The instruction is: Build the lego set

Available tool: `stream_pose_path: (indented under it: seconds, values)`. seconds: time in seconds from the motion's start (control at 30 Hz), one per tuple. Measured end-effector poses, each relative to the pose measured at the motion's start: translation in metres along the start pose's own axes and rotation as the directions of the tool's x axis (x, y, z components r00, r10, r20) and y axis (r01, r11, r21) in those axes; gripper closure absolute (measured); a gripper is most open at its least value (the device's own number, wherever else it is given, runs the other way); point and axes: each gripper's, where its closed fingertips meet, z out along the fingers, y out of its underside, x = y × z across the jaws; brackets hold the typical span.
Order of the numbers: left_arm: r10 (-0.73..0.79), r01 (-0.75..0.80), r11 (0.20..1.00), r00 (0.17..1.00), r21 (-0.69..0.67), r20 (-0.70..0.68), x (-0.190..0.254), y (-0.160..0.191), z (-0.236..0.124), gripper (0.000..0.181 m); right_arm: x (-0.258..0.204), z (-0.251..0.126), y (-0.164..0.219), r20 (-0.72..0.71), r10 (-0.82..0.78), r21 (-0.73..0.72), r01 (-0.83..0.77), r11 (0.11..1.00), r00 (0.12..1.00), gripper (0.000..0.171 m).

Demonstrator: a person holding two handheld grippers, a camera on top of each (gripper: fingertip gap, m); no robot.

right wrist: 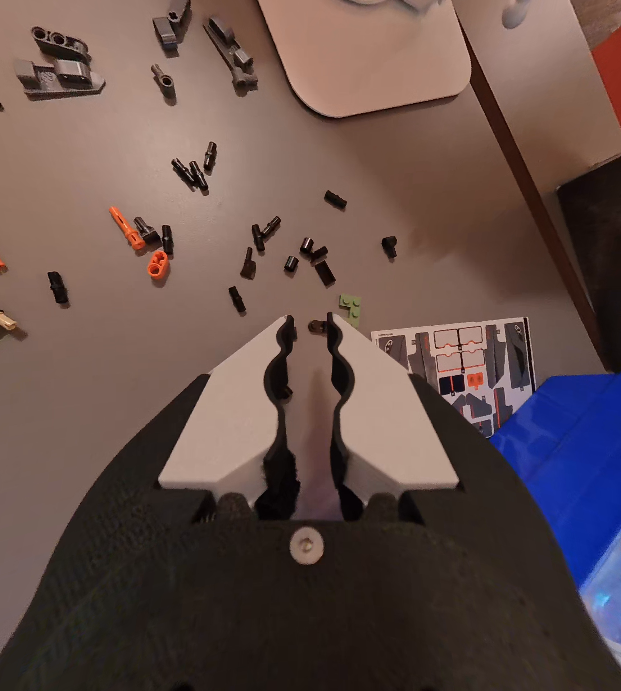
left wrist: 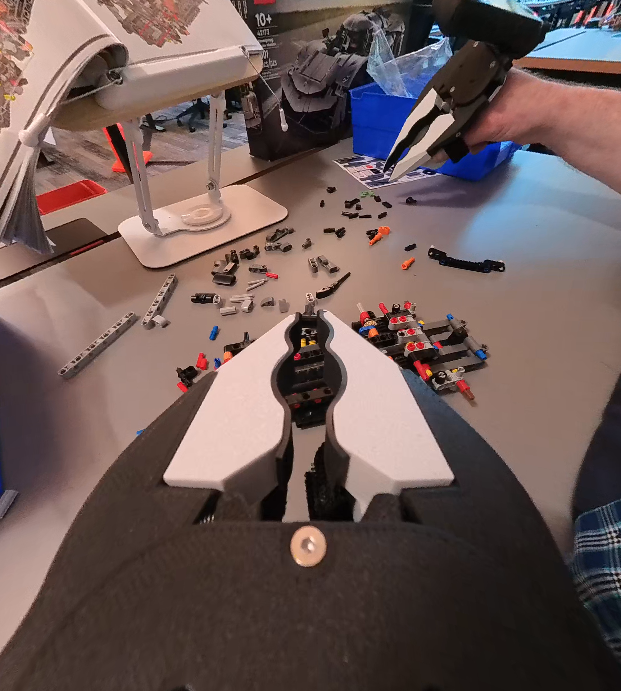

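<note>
Two grippers in play. Left gripper sits low over the tabletop, fingers nearly closed at the tips w/ a small grey pin piece poking out just past them; can't tell if it's actually pinched. Seen through the gap between its fingers, and spreading out to the right: the partly built lego assembly, a flat black/grey frame w/ red, blue, yellow and orange pins, lying on the tabletop.

Farther out, loose grey beams to the left, then a scatter of small black pins and orange pins.

Right gripper hangs above that far scatter, fingers a narrow gap apart, nothing between them. Small dark piece lies on the tabletop just past its tips; light green corner plate just beyond to the right. Sticker sheet is right of the tips, blue bin beside it. Book stand base farthest.
</note>
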Motion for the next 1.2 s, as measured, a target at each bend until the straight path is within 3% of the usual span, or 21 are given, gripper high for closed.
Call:
stream_pose_path:
  seconds: [0.7, 1.2]
  values:
    - [-0.019, 0.019, 1.0, 1.0, -0.006, 0.006, -0.006, 0.006, -0.001, 0.175, -0.071, -0.037, -0.012, 0.157, -0.002, 0.099, -0.013, 0.995, 0.988, 0.158]
    - [-0.01, 0.01, 1.0, 0.999, -0.013, -0.036, 0.007, 0.006, 0.006, 0.175, -0.097, -0.063, 0.013, 0.091, 0.099, 0.092, -0.108, 0.99, 0.991, 0.154]
